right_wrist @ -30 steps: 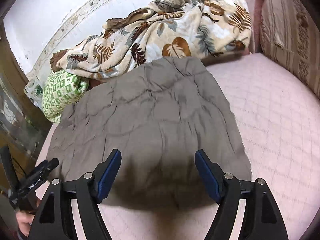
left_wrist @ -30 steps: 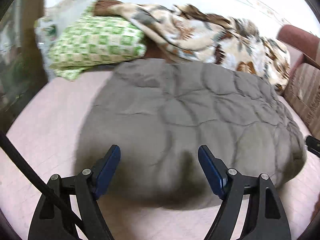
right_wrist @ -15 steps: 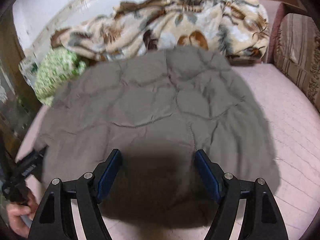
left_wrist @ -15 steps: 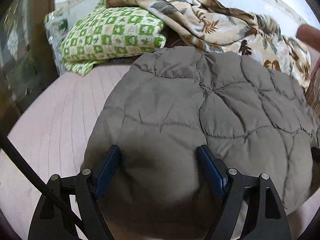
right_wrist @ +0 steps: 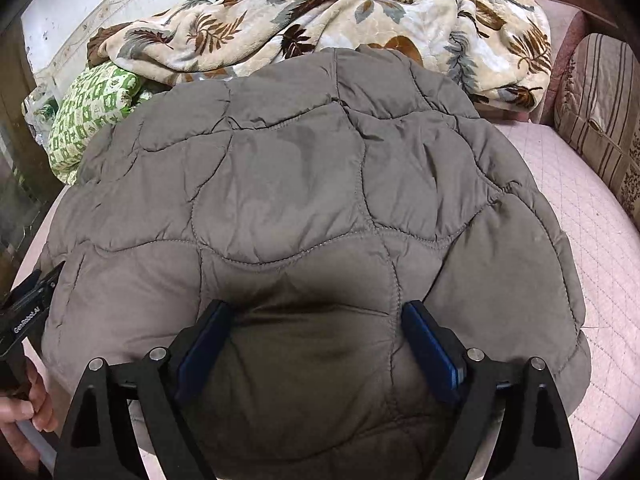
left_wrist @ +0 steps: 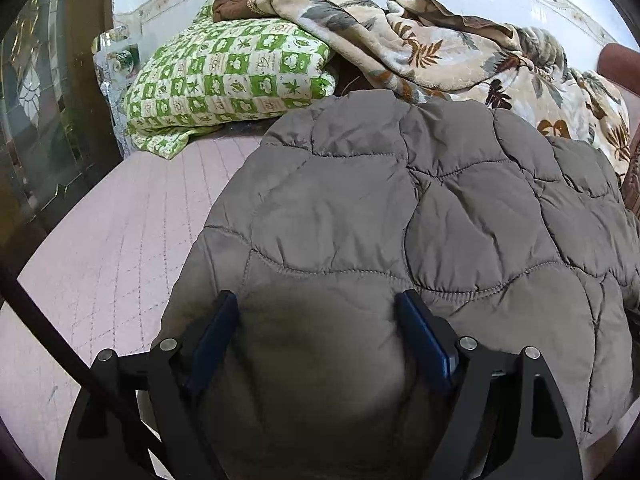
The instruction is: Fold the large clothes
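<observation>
A grey quilted puffer jacket (left_wrist: 400, 200) lies spread on the pink bed and fills most of both views (right_wrist: 300, 160). My left gripper (left_wrist: 317, 300) stands open at the jacket's near left edge. Its blue pads (left_wrist: 216, 332) dig down into the padding, and a bulge of fabric rises between them. My right gripper (right_wrist: 317, 308) sits the same way at the near right edge. Its jaws are opening, with a fold of jacket between the pads (right_wrist: 428, 344) and not squeezed. A hand (right_wrist: 24, 412) holding the left tool shows at the right wrist view's left edge.
A green checked pillow (left_wrist: 224, 76) and a leaf-patterned blanket (left_wrist: 440, 52) are heaped behind the jacket against the wall. Pink quilted mattress (left_wrist: 120, 240) shows to the left and to the right (right_wrist: 580, 200). A striped cushion (right_wrist: 600, 120) stands at the far right, and a glazed wooden door (left_wrist: 40, 120) at the left.
Both grippers have come forward and down onto the jacket's near edge, so fabric now lies between their pads. The right jaws have spread wider. The left jaws kept their width.
</observation>
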Motion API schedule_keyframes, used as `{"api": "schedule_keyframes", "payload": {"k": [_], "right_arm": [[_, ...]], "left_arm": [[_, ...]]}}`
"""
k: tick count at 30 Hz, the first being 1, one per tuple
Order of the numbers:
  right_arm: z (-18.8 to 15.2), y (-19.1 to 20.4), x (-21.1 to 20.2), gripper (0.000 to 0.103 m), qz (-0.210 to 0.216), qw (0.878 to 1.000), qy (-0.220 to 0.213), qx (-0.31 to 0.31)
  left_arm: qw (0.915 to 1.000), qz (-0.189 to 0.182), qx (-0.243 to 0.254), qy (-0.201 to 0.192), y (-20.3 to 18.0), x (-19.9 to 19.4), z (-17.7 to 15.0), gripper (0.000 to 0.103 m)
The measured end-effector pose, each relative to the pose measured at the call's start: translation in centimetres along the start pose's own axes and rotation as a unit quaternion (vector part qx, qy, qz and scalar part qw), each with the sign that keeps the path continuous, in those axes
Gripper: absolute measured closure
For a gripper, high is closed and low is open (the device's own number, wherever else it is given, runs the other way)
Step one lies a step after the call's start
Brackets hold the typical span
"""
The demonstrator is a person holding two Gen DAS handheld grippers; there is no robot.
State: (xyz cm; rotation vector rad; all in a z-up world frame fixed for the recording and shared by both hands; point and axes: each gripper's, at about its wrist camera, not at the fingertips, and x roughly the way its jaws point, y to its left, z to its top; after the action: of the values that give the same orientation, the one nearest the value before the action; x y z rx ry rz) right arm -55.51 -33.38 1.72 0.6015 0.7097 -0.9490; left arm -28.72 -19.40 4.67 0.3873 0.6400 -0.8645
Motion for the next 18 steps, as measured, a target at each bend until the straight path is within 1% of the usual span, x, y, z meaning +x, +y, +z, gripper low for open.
{"api": "schedule_keyframes", "payload": {"k": [4, 7, 9, 11, 13, 14, 16, 17, 18], "right_arm": [[-0.2, 0.0, -0.5, 0.012, 0.006, 1.000, -0.002, -0.001], [-0.1, -0.1, -1.5, 0.012, 0.015, 1.000, -0.012, -0.002], [0.2, -0.4, -2.7, 0.012, 0.029, 0.999, -0.030, 0.004], [0.7, -1.1, -4.0, 0.012, 0.018, 0.998, -0.057, 0.015], [1.2, -2.4, -5.1, 0.012, 0.004, 0.996, -0.084, 0.037], [1.3, -3.1, -5.3, 0.012, -0.002, 0.995, -0.091, 0.051], [1.5, -4.4, -4.9, 0.012, -0.008, 0.994, -0.081, 0.075], [1.4, -4.9, -4.3, 0.012, -0.007, 0.994, -0.066, 0.087], [1.2, -5.5, -3.1, 0.013, -0.001, 0.994, -0.044, 0.104]], "left_arm": [[1.0000, 0.001, 0.001, -0.005, 0.1, -0.2, 0.0, 0.021], [0.9998, -0.006, -0.011, -0.013, 0.5, -0.7, 0.3, 0.021], [0.9994, -0.004, -0.019, -0.028, 1.0, -1.2, 0.8, 0.021], [0.9987, 0.003, -0.029, -0.041, 1.8, -1.6, 1.2, 0.021], [0.9984, 0.002, -0.040, -0.040, 2.5, -1.5, 1.4, 0.021], [0.9985, 0.007, -0.045, -0.029, 2.8, -0.9, 1.3, 0.021], [0.9988, 0.008, -0.049, 0.000, 3.1, 0.4, 1.0, 0.021], [0.9988, 0.007, -0.048, 0.008, 3.1, 0.8, 0.9, 0.021], [0.9990, 0.011, -0.043, 0.006, 2.8, 0.8, 0.9, 0.021]]}}
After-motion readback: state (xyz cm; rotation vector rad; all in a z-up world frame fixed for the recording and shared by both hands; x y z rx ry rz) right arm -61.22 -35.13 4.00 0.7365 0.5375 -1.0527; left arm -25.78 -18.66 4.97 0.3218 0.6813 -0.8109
